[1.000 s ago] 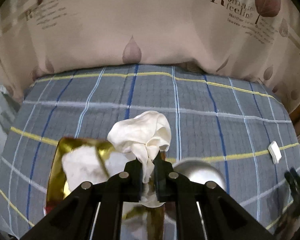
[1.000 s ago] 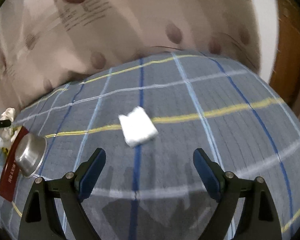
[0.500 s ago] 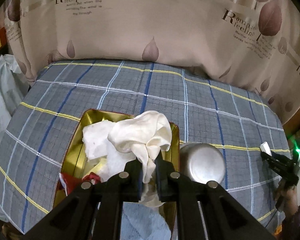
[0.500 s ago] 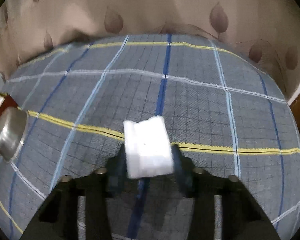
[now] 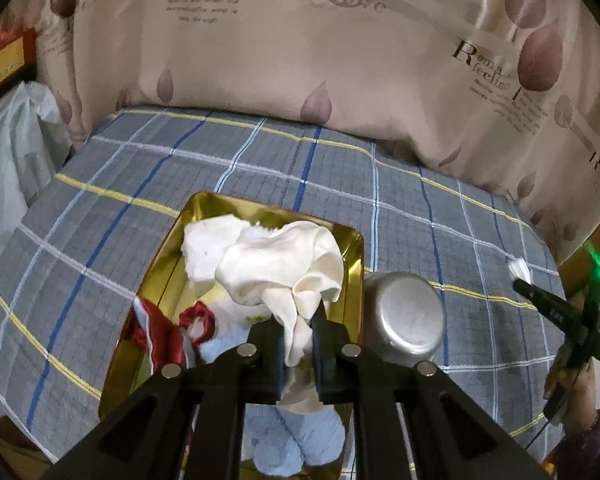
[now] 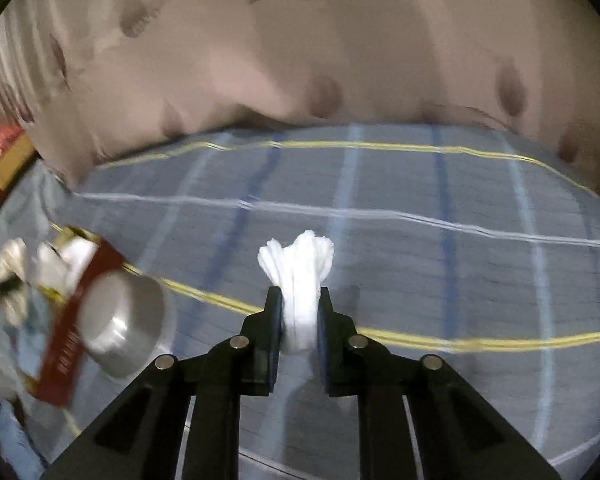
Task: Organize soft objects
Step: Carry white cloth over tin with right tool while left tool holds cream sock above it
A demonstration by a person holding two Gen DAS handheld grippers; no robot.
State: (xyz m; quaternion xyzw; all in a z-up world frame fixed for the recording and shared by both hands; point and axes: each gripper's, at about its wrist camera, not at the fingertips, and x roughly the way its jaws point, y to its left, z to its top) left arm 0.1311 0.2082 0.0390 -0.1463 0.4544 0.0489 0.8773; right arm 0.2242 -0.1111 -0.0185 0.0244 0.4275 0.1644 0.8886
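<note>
A cream cloth (image 5: 284, 268) is clamped between the jaws of the left gripper (image 5: 298, 344) and is held bunched above a gold tin (image 5: 260, 210), which lies on a bed covered by a grey plaid sheet (image 5: 140, 168). Inside the tin, a white cloth (image 5: 204, 248) is seen toward the far end, a red ribbon-like piece (image 5: 168, 332) at the left side, and a light blue towel (image 5: 300, 436) at the near end — the last partly hidden behind the gripper. A steel bowl (image 5: 404, 316) is set upside down just beside the tin's right edge.

In the right wrist view, a small white folded pad (image 6: 300, 280) is pinched between the jaws of the right gripper (image 6: 298, 332), its frayed end fanning out above the fingertips. The pad is held above the sheet rather than lying on it; the view is blurred. The tin's red outer wall (image 6: 68, 344) and the bowl (image 6: 120, 328) are seen at the left — well apart from the pad. A beige printed quilt (image 5: 340, 60) is piled along the far edge of the bed.
</note>
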